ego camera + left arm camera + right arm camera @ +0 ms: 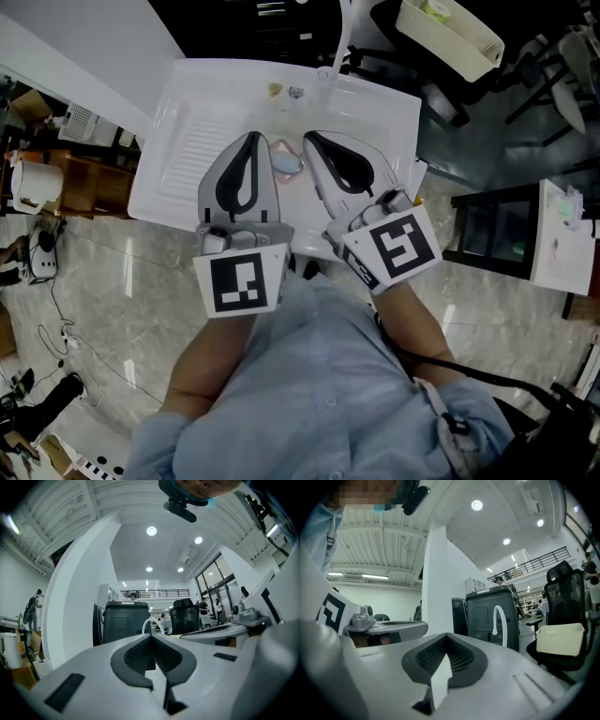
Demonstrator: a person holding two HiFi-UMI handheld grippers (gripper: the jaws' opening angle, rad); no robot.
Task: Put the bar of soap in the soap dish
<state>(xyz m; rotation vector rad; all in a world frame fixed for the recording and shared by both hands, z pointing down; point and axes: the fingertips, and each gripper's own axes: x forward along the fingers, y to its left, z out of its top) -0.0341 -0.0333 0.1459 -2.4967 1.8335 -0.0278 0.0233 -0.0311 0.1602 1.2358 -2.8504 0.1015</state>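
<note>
- Soap (285, 153) shows only as a pale pink, rounded patch in the head view, with a bluish, glassy edge on its near side; I cannot tell whether that edge belongs to a dish.
- It lies in the white sink (187, 141), in the narrow gap between the two grippers, which hide most of it.
- The left gripper (252, 137) points level over the sink just left of the pink patch. Its fingers (136, 656) are pressed together at the tips, with nothing between them.
- The right gripper (308, 138) is just right of the patch, angled slightly toward the left one. Its fingers (461, 660) are also pressed together and empty.
- The sink has a ribbed draining board on its left side and a white tap (341, 37) at its far edge.
- Two small things, one yellowish (275, 90) and one bluish (295, 92), lie near the tap, too small to make out.
- A cream basket (450, 36) rests on a dark chair beyond the sink.
</note>
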